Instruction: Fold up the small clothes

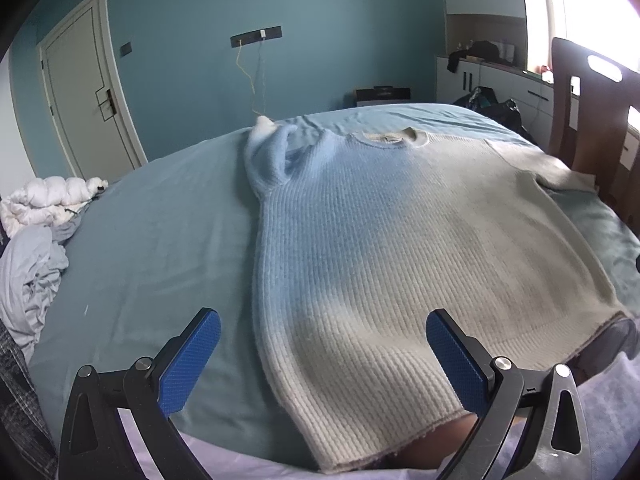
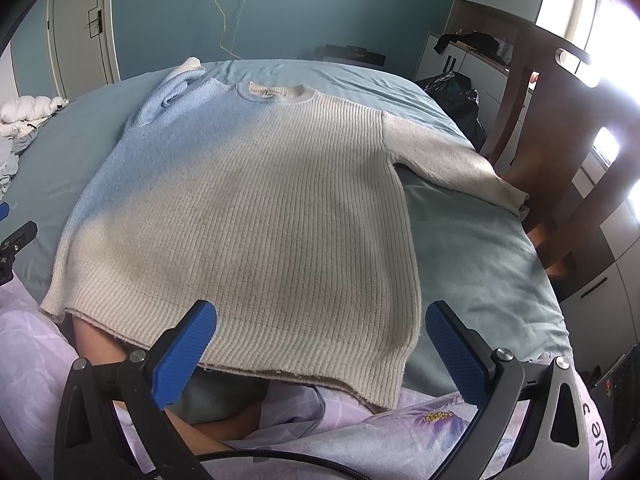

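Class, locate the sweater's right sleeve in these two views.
In the right wrist view, the sleeve lies stretched flat over the bed sheet toward the wooden chair.

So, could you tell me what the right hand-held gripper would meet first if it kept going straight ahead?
Most likely the sweater: the open right hand-held gripper points over its hem near the right corner, above the bed. Height is unclear, so it might skim over the knit first.

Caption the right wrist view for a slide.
Open right tongs hover over the hem of a knit sweater spread on a bed.
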The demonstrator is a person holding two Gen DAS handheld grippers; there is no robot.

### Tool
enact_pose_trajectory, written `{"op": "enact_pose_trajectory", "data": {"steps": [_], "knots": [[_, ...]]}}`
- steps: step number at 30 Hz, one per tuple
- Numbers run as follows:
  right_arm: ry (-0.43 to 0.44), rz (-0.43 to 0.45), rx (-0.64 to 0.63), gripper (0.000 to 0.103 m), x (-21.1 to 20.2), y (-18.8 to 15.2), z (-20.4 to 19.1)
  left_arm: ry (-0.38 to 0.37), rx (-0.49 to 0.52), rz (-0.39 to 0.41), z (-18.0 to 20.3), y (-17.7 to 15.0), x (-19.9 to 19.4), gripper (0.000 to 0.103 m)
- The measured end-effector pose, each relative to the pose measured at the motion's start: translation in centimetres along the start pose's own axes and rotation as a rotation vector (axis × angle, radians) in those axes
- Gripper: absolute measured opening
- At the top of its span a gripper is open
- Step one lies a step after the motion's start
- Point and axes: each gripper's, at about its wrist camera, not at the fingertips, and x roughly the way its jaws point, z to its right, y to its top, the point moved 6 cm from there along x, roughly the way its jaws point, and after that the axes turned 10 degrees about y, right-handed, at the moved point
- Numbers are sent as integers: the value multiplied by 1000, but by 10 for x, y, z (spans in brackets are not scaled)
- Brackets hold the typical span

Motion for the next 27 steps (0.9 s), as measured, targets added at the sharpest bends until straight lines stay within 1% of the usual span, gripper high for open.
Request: {"op": "enact_pose_trajectory", "data": {"steps": [7, 11, 17, 20, 22, 25, 27], "knots": [[7, -8, 1, 102, 2, 0, 1, 2, 11, -24, 0, -1, 3, 103], [11, -7, 4, 102, 2, 0, 2, 3, 10, -23, 1, -1, 3, 103], [26, 9, 16, 102, -1, 1, 3, 8, 2, 0, 0, -1, 0, 103], [66, 10, 49, 102, -4, 2, 7, 12, -7, 10, -1, -1, -2, 103], [120, 4, 96, 102, -6, 8, 16, 11, -11, 11, -2, -2, -2, 103], [228, 11, 244, 102, -10, 24, 48, 8, -19, 8, -4, -1, -1, 103], [263, 23, 336, 102, -7, 36, 74, 5, -22, 1, -6, 0, 1, 103]]}}
